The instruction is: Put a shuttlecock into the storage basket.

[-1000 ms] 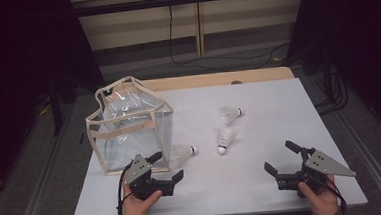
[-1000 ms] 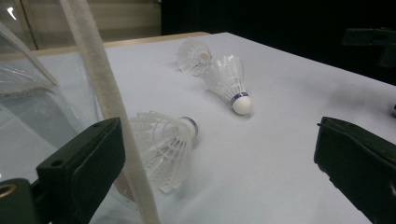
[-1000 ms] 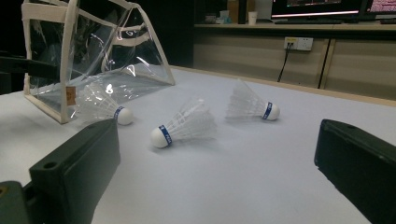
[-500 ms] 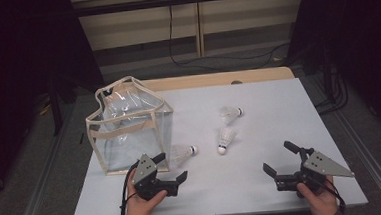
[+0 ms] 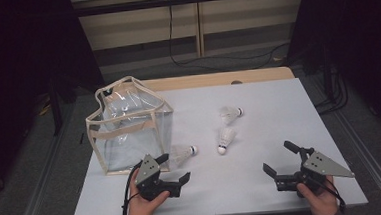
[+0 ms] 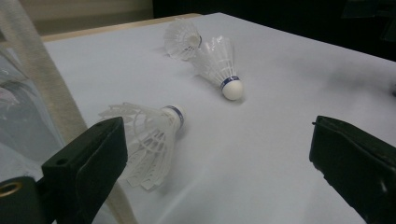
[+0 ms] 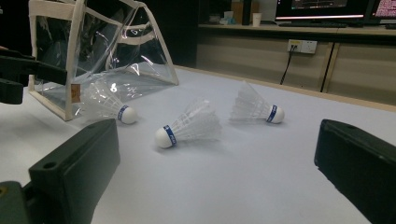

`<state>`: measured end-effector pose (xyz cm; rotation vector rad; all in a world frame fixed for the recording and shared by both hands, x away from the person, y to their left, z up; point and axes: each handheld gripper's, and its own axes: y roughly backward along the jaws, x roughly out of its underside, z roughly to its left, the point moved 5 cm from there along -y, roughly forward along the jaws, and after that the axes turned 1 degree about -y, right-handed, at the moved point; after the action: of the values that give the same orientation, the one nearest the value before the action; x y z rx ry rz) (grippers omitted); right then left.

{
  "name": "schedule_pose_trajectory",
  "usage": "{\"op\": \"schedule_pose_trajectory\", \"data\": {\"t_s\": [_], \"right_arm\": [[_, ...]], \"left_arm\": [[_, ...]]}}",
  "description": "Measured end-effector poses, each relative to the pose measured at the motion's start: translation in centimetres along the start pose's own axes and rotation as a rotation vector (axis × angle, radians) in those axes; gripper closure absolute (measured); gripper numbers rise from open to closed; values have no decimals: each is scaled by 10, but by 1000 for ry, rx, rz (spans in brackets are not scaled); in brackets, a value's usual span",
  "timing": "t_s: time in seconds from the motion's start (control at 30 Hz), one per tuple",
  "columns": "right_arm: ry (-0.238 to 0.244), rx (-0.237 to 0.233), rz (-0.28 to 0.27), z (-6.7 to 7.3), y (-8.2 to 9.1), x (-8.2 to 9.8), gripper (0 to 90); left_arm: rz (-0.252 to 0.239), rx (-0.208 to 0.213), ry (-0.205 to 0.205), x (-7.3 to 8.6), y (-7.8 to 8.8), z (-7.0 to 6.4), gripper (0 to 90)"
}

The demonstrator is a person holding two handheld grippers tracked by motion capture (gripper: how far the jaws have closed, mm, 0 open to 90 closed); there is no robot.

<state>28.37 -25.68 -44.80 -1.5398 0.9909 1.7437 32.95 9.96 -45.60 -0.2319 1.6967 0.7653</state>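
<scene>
We find the left claw (image 5: 176,167) spread wide and empty at the near edge of the white worktop (image 5: 279,112), its jaws pointed at the nearest shuttlecock (image 5: 182,154). That shuttlecock lies on its side, just beside the front corner of the clear bag (image 5: 130,131); we cannot tell whether they touch. Two further shuttlecocks (image 5: 225,139) lie near mid-worktop, close together. We record the right claw (image 5: 281,158) likewise wide and empty, well apart from all three.
</scene>
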Motion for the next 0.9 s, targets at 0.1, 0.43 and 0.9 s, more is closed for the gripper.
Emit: {"op": "schedule_pose_trajectory", "data": {"t_s": [0.1, 0.43, 0.9], "right_arm": [[6, 0, -1, 0, 0, 0, 0], [7, 0, -5, 0, 0, -1, 0], [17, 7, -6, 0, 1, -2, 0]], "left_arm": [[4, 5, -2, -1, -2, -1, 44], [42, -10, 16, -2, -13, -4, 48], [94, -46, 18, -4, -29, -10, 55]]}}
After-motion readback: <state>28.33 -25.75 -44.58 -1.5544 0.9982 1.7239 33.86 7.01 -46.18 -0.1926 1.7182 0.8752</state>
